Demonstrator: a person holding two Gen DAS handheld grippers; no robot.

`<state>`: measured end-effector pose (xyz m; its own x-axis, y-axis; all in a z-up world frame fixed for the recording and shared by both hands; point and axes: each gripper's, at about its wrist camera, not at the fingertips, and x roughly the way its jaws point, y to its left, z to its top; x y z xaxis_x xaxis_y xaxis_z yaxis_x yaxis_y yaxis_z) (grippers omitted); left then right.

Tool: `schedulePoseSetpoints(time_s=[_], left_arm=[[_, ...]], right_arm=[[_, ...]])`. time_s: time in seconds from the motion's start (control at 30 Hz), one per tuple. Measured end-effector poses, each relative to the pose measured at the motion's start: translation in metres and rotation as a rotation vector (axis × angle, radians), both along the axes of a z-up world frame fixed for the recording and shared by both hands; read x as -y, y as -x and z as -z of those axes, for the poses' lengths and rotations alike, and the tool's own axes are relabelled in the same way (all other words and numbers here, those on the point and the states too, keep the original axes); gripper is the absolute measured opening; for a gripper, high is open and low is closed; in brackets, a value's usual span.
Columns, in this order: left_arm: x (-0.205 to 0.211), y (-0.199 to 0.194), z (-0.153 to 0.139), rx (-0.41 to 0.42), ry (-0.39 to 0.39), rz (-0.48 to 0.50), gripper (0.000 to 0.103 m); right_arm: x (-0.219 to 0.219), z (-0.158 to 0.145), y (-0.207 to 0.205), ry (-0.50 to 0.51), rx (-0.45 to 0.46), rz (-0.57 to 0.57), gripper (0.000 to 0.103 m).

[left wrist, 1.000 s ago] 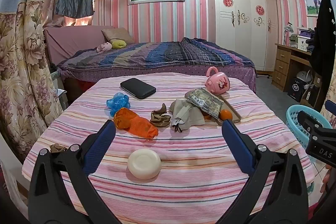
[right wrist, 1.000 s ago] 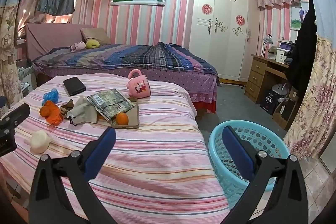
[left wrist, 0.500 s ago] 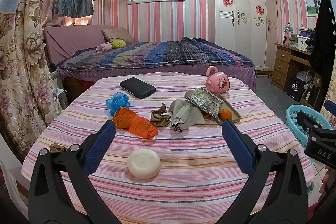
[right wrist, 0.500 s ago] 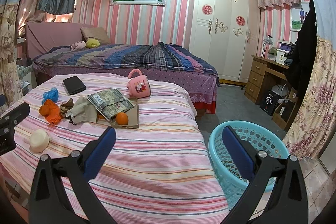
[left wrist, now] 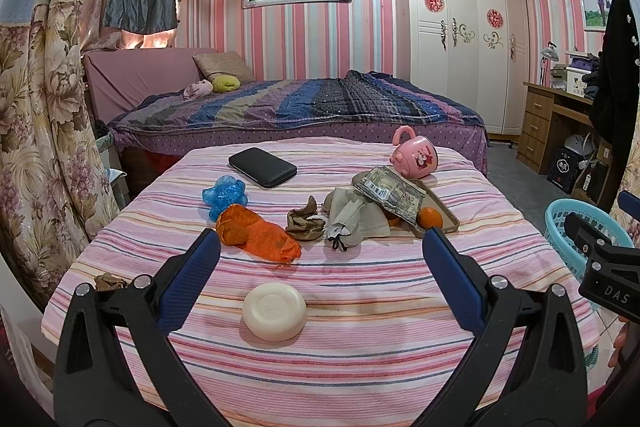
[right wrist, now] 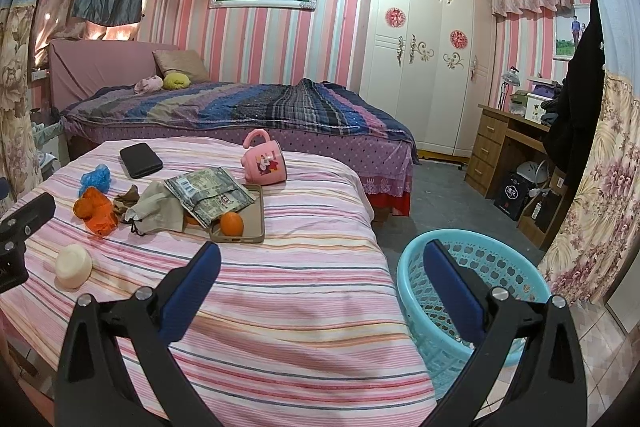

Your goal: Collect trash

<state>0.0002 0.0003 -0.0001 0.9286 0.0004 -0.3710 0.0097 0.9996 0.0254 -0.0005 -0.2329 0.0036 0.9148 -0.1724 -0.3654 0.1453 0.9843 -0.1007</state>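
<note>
Left gripper (left wrist: pixel 320 259): wide open and holding nothing. It hangs over the near end of the striped bed (left wrist: pixel 360 355).
Right gripper (right wrist: pixel 320 263): wide open too, with nothing in it. One finger is over the bed edge, the other over the blue basket (right wrist: pixel 480 255).
Blue basket: on the floor, just beside the bed on the right.
Orange bag (left wrist: pixel 256 233): crumpled on the bed, past the left gripper.
Blue bag (left wrist: pixel 224 193): scrunched up, just behind the orange bag.
Brown scrap (left wrist: pixel 306 221): next to the orange bag.
Grey cloth (left wrist: pixel 354 217): beside the brown scrap, partly under a shiny wrapper (left wrist: pixel 390 193).
Tray (left wrist: pixel 442 213): holds an orange (left wrist: pixel 430 217); the wrapper lies across it.
White round thing (left wrist: pixel 275 311): close to the left gripper.
Pink cup (left wrist: pixel 414 157): tipped over, behind the tray.
Black case (left wrist: pixel 262 167): flat, near the far end.
</note>
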Motion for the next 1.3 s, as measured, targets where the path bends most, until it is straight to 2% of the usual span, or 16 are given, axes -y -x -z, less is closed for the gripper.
schedulePoseSetpoints(time_s=[1.3], left_arm=[[-0.007, -0.006, 0.009, -0.024, -0.003, -0.017, 0.098]], right_arm=[[0.01, 0.002, 0.001, 0.011, 0.015, 0.02, 0.099]])
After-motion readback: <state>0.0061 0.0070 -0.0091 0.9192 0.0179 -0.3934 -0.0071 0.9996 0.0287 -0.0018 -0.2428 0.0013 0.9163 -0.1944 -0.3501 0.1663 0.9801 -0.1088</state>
